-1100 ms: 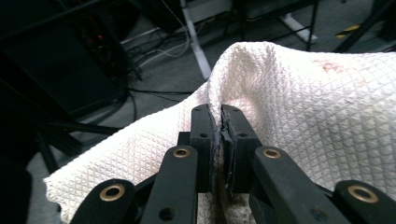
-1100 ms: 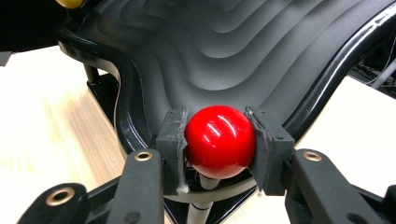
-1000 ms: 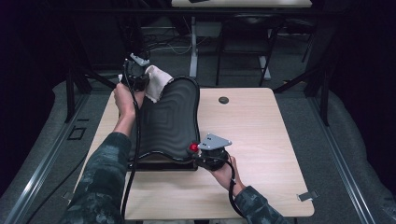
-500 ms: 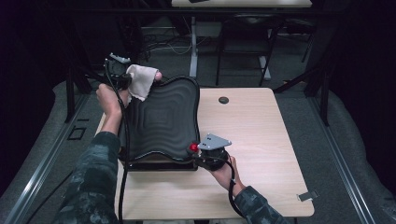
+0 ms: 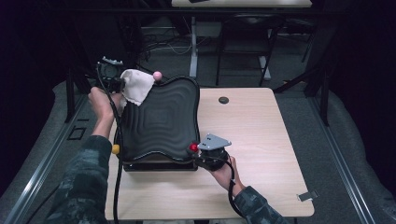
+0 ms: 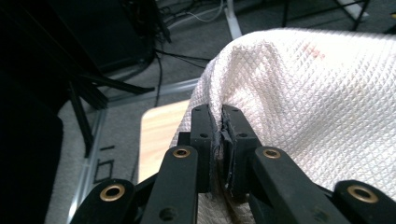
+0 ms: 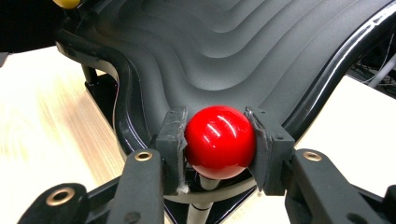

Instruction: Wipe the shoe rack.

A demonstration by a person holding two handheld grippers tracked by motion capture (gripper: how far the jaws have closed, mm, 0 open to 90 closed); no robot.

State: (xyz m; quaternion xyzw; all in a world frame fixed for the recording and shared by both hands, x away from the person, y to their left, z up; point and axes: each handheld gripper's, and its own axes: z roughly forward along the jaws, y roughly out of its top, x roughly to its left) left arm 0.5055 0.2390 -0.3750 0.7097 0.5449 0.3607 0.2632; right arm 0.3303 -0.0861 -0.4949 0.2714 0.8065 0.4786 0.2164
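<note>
White cloth point(image 5: 137, 86) is hanging pinched in the left gripper point(image 5: 117, 80), over the far-left corner of the black tray point(image 5: 159, 119). The right gripper point(image 5: 198, 150) is clamping the red knob point(image 5: 193, 148) at the tray's near-right corner, steadying it. From the cloth, the tray's long axis is running toward the person, so wiping probably heads that way. Bare table point(image 5: 261, 135) is lying open to the tray's right.
</note>
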